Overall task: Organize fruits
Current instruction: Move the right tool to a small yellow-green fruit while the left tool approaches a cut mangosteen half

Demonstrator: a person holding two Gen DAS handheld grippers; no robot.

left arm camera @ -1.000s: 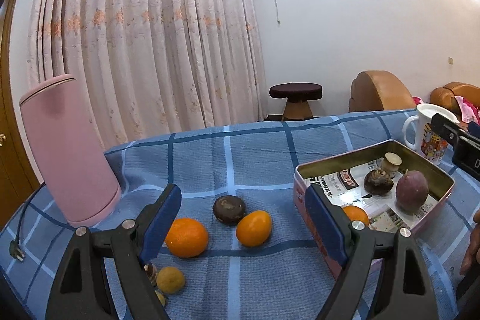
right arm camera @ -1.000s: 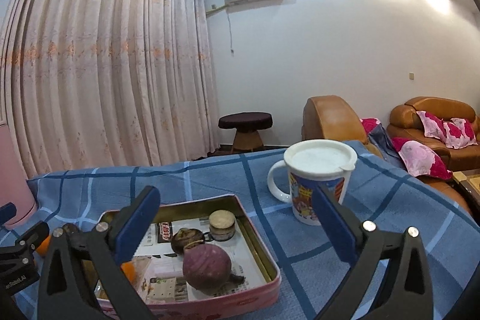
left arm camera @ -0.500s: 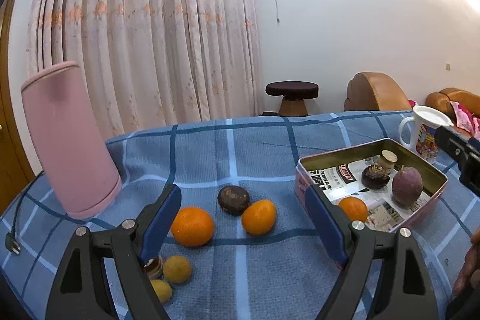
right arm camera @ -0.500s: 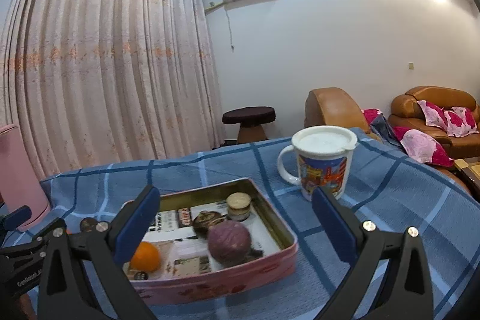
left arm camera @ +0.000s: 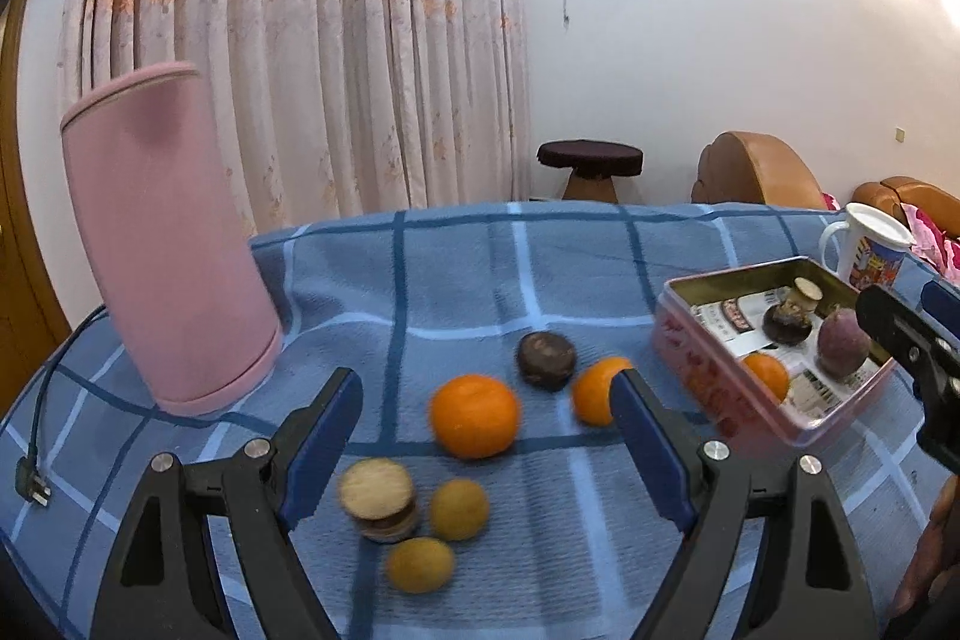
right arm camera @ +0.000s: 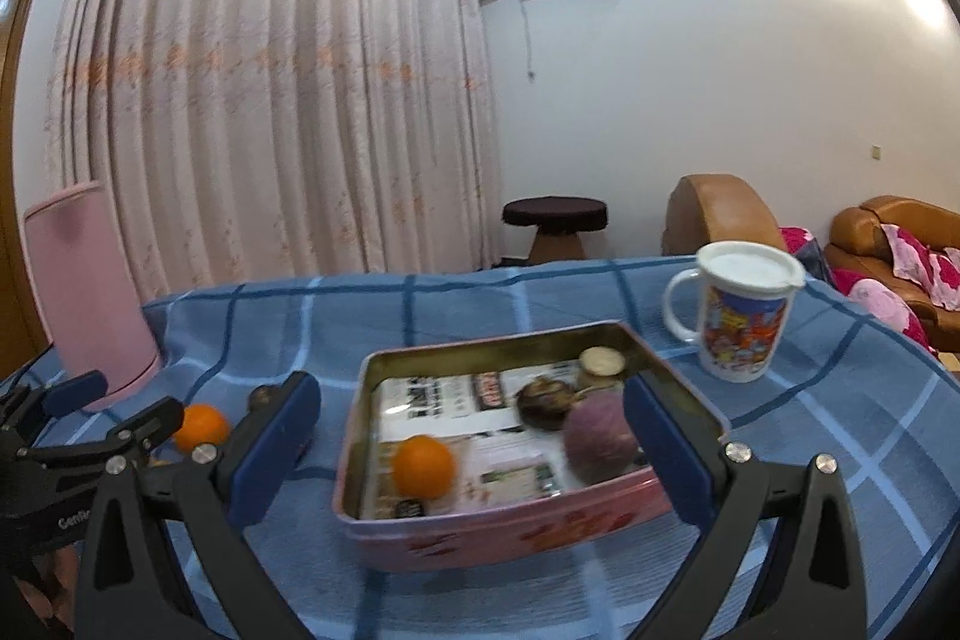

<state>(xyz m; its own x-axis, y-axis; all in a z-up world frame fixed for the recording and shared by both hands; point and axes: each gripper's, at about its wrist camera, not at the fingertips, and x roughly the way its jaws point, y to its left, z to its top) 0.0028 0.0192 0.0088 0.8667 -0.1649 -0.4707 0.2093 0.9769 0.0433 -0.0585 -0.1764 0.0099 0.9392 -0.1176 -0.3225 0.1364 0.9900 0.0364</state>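
Fruits are lying loose mid-table: oranges [left arm camera: 475, 415], a dark one [left arm camera: 546, 360], small yellow ones [left arm camera: 459, 509]. Round, light and likely to roll, they are probably best pinched across the middle. Tin [right arm camera: 498, 532] is already holding an orange [right arm camera: 423, 466] and purple fruit [right arm camera: 597, 439]. Left gripper [left arm camera: 487, 445] and right gripper [right arm camera: 471, 451] are both gaping, empty.

On the cloth: large orange [left arm camera: 474, 415] at my 12, smaller orange [left arm camera: 594, 391] and dark brown fruit [left arm camera: 546, 359] at 1, two yellowish fruits [left arm camera: 459, 509] nearer me. In pink tin [right arm camera: 510, 532] (paper-lined): orange, purple fruit [right arm camera: 600, 439], dark fruit.
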